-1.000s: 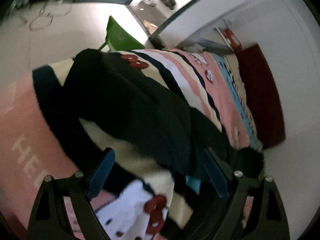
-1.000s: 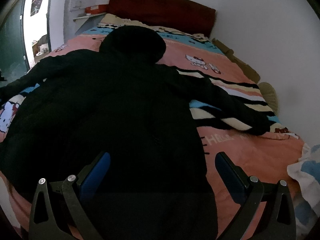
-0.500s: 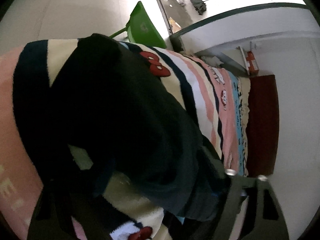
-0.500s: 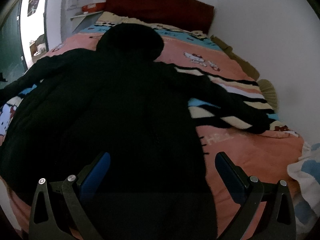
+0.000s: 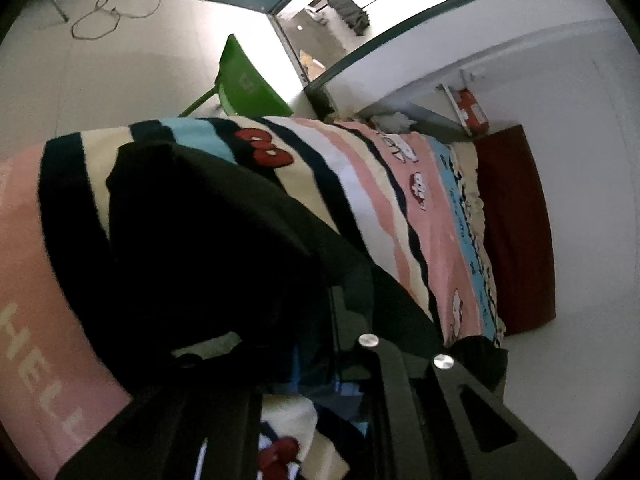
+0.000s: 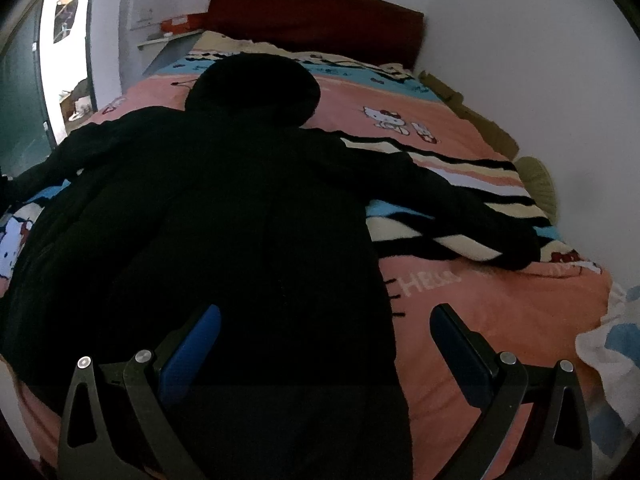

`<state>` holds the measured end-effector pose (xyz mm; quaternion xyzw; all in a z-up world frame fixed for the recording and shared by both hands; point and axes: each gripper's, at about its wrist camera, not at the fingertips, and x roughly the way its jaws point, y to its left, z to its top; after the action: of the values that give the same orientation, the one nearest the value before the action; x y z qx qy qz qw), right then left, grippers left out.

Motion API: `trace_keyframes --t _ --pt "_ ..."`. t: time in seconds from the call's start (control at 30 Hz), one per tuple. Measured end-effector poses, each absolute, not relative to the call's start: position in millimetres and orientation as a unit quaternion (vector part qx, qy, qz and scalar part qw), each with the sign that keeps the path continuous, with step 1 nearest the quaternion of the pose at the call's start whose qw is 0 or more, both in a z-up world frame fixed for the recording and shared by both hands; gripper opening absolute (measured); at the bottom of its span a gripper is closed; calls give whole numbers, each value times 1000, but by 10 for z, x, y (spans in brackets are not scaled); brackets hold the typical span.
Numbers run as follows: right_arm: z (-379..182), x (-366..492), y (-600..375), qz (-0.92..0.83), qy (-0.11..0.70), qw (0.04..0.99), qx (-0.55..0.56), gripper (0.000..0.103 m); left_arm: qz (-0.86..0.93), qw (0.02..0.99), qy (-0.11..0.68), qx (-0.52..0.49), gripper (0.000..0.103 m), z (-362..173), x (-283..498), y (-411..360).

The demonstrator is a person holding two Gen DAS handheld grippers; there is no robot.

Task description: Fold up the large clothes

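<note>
Black hoodie (image 6: 224, 216) is laid out flat on the bed (image 6: 500, 320), hood toward the red headboard (image 6: 316, 20), both sleeves spread outward. No fold is seen yet on the body; task judged at its very start.

Left gripper (image 5: 304, 368) has just been closing, and its jaws are now together on the cloth of the left sleeve (image 5: 208, 240), near the cuff end, by the bed's edge. Dark fabric is bunched between and over the jaws, so the pads themselves are mostly hidden. Sleeve looks slightly lifted off the striped bedspread (image 5: 360, 184), though this is hard to confirm.

Right gripper (image 6: 324, 344) is held with jaws wide apart above the hoodie's lower hem, nothing between them, no contact visible.

Right sleeve (image 6: 460, 208) lies stretched out, untouched.

Left to do, as judged: left sleeve brought across the body, right sleeve likewise, then body folded up. Green chair (image 5: 248, 84) stands beside the bed, not involved.
</note>
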<state>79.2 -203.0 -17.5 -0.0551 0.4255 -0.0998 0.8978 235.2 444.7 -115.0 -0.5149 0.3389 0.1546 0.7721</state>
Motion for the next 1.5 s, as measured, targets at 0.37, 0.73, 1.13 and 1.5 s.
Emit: trace_keyframes --t 0.37,0.73,1.13,1.5 --pt "-211 760 -2292 -41 406 912 -40 102 142 829 336 -424 8 -167 2261 3639" --pt "-224 780 -2938 -54 381 923 -10 102 70 878 345 -325 7 636 2568 2102" --pt "-294 833 -3621 -130 378 916 28 102 -51 891 390 -227 7 735 3012 283" --pt "-471 873 -3912 -159 392 904 67 102 -131 864 459 -161 4 27 3328 -1160"
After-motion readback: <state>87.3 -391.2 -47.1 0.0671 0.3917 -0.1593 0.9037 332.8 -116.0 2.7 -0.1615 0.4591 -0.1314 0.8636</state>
